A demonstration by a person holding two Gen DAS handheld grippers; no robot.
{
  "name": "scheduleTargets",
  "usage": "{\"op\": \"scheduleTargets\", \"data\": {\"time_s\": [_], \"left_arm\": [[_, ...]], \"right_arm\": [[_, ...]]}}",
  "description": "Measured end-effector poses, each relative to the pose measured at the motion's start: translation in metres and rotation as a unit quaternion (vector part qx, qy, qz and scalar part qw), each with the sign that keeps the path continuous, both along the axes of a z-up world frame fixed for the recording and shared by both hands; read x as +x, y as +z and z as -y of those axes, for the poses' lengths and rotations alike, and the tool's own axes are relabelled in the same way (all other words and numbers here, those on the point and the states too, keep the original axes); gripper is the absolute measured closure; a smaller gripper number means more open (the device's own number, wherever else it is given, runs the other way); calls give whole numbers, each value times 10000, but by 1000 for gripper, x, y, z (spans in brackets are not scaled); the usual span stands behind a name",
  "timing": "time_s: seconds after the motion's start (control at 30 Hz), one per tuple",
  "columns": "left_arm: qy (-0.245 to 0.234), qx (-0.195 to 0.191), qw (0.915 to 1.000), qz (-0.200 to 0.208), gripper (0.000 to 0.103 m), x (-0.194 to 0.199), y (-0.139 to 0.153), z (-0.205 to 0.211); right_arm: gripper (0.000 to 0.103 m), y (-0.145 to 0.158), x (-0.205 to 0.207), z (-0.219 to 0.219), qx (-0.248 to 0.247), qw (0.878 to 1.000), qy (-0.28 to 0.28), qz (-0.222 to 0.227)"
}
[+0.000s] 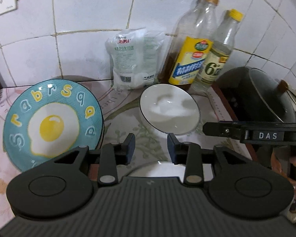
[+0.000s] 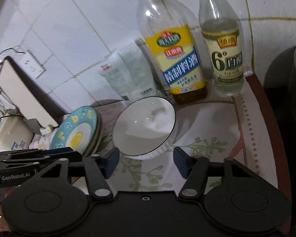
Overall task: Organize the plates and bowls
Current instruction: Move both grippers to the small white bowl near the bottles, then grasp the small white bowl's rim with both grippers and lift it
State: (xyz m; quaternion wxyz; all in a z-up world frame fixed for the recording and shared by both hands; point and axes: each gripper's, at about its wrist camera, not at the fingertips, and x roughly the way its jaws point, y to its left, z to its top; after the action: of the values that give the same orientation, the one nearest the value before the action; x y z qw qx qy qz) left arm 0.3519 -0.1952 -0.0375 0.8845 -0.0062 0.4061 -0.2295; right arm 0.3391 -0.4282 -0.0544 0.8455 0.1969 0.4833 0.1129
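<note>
Risk: right gripper [image 2: 146,163] and left gripper [image 1: 151,148], both parted and empty, near the bowl [image 2: 145,125]; a shove could tip the bottles [image 2: 175,59] behind the bowl.

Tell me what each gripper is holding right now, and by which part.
Nothing is held. The left gripper and right gripper are both open, short of the white bowl.

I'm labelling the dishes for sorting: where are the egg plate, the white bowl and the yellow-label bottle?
egg plate [image 1: 53,127]: left wrist view, on the painted yolk at its centre.
white bowl [image 2: 146,126]: right wrist view, on its inner wall.
yellow-label bottle [image 2: 179,63]: right wrist view, on the label.
</note>
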Motion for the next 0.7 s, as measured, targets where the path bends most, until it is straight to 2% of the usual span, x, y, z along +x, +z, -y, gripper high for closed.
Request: {"op": "scheduleTargets", "data": {"time_s": [0.07,0.2,0.3,0.37,0.4,0.57,0.7], "left_arm": [[-20,82,10000,-48,68,13,-6,8],[18,230,9997,-113,68,33,-18,21],[88,272,9995,-168,69,46,-26,26],[57,334,9993,-183,70,53,-32,30],[44,345,9992,-180,72,56,-35,30],[-28,55,9996,-264,88,60,-40,32],[63,90,9997,-229,89,58,-43,37]], "right_arm": [[46,-9,11,0,-15,9999,-63,-109],[50,-28,30,2,-79,9990,-275,-336],[57,-40,39,4,-63,9981,-377,-478],[71,-46,43,5,-44,9978,-386,-540],[73,-48,44,5,-11,9977,-385,-560],[74,-53,47,9,186,9970,-414,-624],[74,-57,50,8,179,9967,-457,-647]]}}
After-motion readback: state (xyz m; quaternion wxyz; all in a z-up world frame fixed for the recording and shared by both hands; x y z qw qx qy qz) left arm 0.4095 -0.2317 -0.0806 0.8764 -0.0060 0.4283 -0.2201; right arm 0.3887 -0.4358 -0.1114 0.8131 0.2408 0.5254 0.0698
